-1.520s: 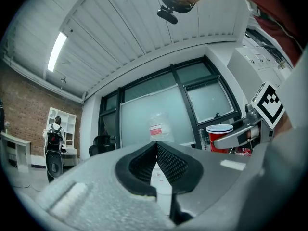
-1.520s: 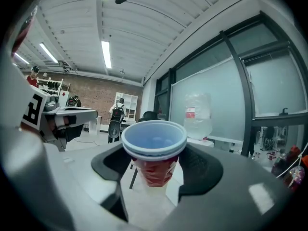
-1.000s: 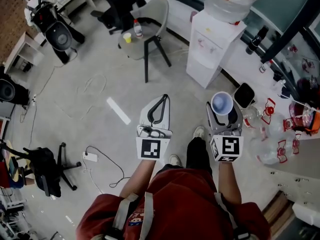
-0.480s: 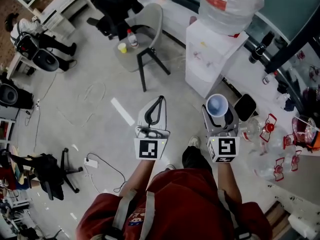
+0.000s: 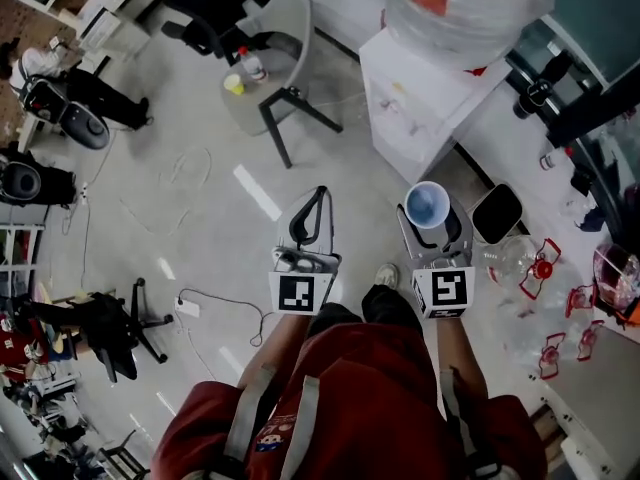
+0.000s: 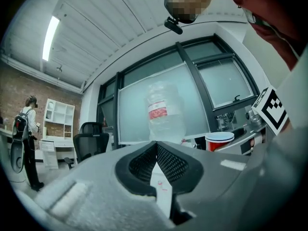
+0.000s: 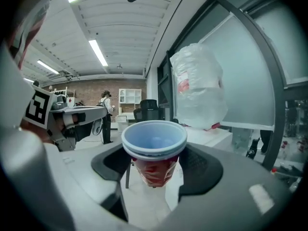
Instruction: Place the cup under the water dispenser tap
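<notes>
A red paper cup [image 7: 154, 154] with a white rim and pale blue inside stands upright between the jaws of my right gripper [image 7: 156, 163], which is shut on it. In the head view the cup [image 5: 427, 205] and right gripper [image 5: 432, 220] are short of the white water dispenser [image 5: 420, 108], which carries a large clear bottle [image 5: 460, 8]. The bottle [image 7: 197, 88] rises just ahead on the right. My left gripper [image 5: 318, 200] is level beside the right one, shut with nothing in it [image 6: 156, 146]. From there the cup [image 6: 219, 141] shows at the right.
A grey chair [image 5: 270, 38] left of the dispenser holds a yellow cup [image 5: 233, 84] and a small bottle [image 5: 252, 65]. Clear jugs with red handles [image 5: 530, 268] and a black bin [image 5: 497, 213] lie right of the dispenser. A power strip with cable [image 5: 185, 306] lies on the floor at left.
Both grippers have moved forward toward the dispenser, which now looms larger and closer at the top right. The cup stays in the right gripper; the left stays shut.
</notes>
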Demonstrator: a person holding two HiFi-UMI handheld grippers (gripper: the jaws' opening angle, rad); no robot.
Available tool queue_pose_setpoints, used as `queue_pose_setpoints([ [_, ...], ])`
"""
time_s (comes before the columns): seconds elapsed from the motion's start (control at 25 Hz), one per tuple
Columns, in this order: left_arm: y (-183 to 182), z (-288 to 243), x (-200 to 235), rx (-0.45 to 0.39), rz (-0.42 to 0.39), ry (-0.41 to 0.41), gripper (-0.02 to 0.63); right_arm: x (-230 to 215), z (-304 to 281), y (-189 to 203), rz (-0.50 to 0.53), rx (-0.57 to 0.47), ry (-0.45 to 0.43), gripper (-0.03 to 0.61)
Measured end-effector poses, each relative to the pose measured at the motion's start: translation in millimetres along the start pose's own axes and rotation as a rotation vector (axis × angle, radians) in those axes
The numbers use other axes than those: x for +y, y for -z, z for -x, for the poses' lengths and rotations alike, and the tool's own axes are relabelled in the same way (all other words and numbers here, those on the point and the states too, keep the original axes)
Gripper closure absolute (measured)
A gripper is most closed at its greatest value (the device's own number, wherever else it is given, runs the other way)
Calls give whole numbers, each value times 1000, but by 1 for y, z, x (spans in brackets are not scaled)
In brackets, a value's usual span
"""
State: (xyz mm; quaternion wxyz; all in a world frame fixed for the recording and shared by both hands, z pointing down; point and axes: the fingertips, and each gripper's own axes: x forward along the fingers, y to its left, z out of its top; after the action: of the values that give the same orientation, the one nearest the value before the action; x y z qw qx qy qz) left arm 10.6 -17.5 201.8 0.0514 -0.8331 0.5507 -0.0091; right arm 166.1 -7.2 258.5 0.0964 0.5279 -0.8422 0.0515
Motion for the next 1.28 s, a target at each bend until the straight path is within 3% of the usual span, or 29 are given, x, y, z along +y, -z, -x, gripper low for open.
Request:
queue_pose_setpoints([
  [0.24,43,-16,7,57,-19,-16,614,-7,-34,35,1,49,-50,276],
  [0.72,168,-55,60,140,42,-35,614,10,-127,129,-40,120,-101,273],
  [1.04,265,-74,82,252,62,45,614,9,-195,217,-141,210,-35,273],
  [1.28,326,-85,85,311,75,93,614,-5,-242,283,-143,294,16,273],
])
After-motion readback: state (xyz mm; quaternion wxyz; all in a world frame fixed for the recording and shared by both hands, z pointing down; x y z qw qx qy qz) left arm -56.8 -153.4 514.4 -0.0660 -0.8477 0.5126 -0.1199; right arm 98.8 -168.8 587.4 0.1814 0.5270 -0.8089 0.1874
